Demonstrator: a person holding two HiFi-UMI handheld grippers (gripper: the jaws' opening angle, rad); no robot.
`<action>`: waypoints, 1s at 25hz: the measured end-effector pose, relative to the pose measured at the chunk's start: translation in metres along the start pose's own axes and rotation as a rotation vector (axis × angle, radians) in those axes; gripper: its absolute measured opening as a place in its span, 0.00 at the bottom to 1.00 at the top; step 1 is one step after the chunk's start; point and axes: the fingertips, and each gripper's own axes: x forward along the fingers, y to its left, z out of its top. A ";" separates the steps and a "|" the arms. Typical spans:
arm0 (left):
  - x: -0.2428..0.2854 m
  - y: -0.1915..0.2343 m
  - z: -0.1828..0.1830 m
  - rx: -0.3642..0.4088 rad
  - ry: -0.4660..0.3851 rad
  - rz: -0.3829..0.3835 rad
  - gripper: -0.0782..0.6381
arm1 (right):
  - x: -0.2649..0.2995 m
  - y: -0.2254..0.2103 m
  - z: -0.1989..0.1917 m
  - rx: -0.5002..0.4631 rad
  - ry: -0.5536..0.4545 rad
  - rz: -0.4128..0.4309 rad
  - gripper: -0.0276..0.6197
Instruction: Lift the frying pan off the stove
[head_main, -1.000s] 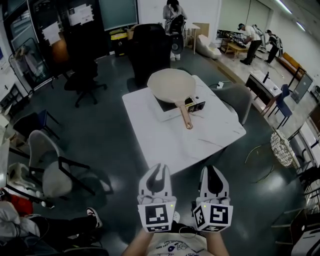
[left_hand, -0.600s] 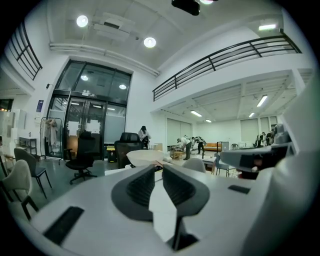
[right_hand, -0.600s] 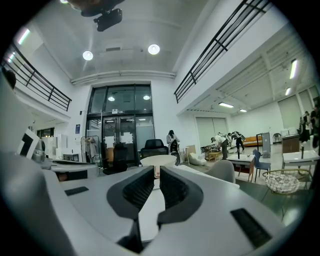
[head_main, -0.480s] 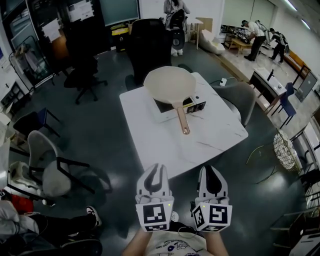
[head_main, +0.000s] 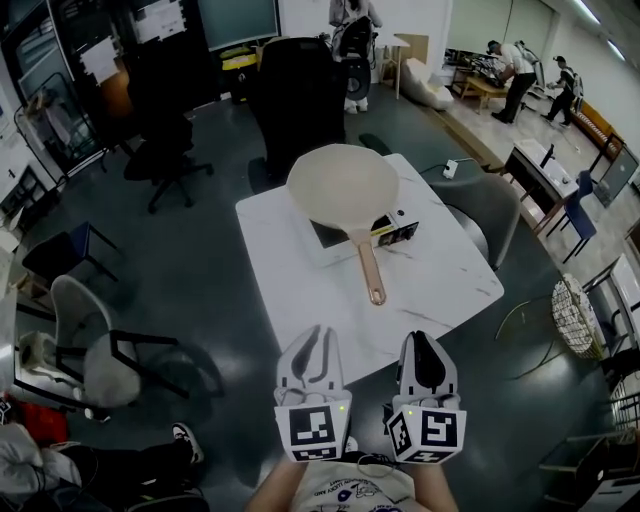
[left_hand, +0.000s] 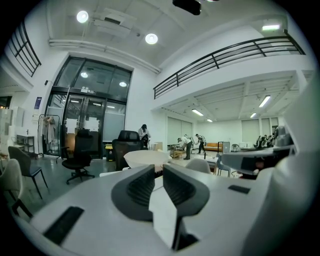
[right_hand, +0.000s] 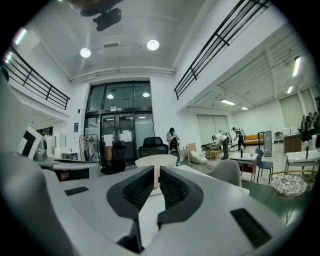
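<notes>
A beige frying pan (head_main: 343, 186) sits on a small black-and-white stove (head_main: 392, 233) on the white table (head_main: 430, 280). Its copper-coloured handle (head_main: 370, 268) points toward me. Both grippers hang side by side in front of the table's near edge, well short of the pan. The left gripper (head_main: 312, 345) and the right gripper (head_main: 424, 349) are shut and hold nothing. In the left gripper view the pan (left_hand: 145, 158) shows beyond the shut jaws. In the right gripper view the pan (right_hand: 156, 161) and its handle (right_hand: 156, 178) line up just past the jaw tips.
A grey chair (head_main: 484, 206) stands at the table's right and a black office chair (head_main: 296, 98) behind it. More chairs (head_main: 100, 345) stand on the dark floor at left. A wire basket (head_main: 573, 312) is at right. People (head_main: 510, 66) work at the far back.
The table and pan have drawn nearer and lower in the head view as I moved toward them. Both grippers keep their place at the bottom, still shut.
</notes>
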 end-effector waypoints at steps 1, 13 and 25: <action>0.008 0.003 0.001 -0.001 0.002 0.000 0.19 | 0.008 0.000 0.001 -0.001 0.002 0.004 0.11; 0.093 0.024 0.007 -0.014 0.017 -0.052 0.19 | 0.088 -0.010 0.007 -0.011 0.028 -0.016 0.11; 0.133 0.042 -0.006 -0.058 0.058 -0.094 0.19 | 0.127 -0.019 -0.010 0.043 0.100 -0.045 0.11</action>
